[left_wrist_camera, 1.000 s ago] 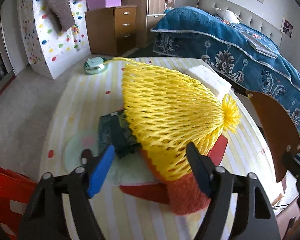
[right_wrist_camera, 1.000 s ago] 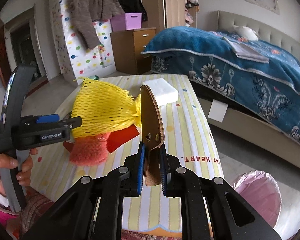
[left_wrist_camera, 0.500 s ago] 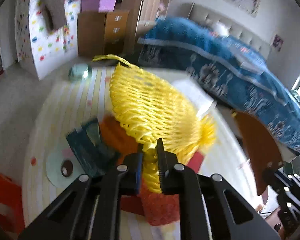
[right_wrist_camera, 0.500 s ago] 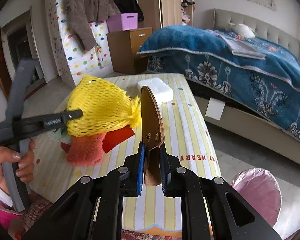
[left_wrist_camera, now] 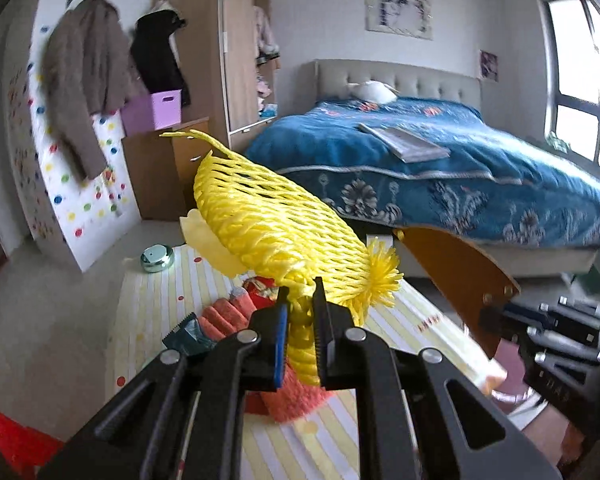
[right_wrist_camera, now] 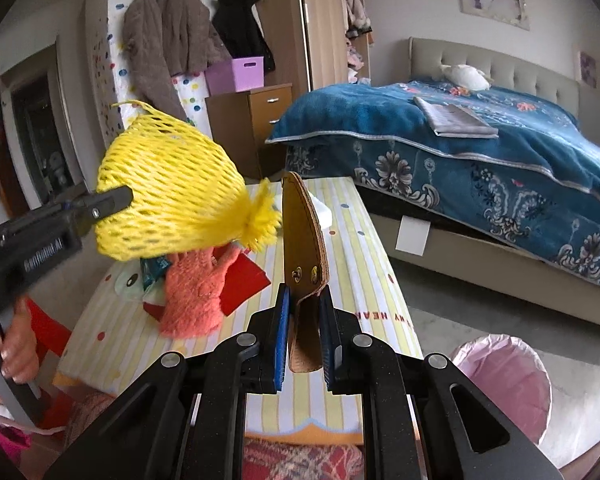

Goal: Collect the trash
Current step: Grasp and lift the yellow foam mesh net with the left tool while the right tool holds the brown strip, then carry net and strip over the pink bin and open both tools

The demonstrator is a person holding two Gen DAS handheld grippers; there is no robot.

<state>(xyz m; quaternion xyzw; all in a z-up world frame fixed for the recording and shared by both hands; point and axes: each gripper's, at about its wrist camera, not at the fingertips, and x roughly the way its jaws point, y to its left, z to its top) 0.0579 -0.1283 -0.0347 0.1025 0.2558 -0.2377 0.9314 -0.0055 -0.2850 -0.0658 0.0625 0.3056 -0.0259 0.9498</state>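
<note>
Now yellow net [left_wrist_camera: 272,224] between left jaws

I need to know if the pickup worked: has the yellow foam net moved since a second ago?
Yes. The yellow foam net, pinched in the left gripper, has risen off the striped table; it now hangs clear above the orange glove.

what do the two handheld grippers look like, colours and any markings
Both are matte black plastic with silver rivets at the joints. The left gripper and right gripper each have two black fingers, with blue pads on the inner faces. The left gripper's body carries white lettering, too blurred to read, and has a grey handle.
</note>
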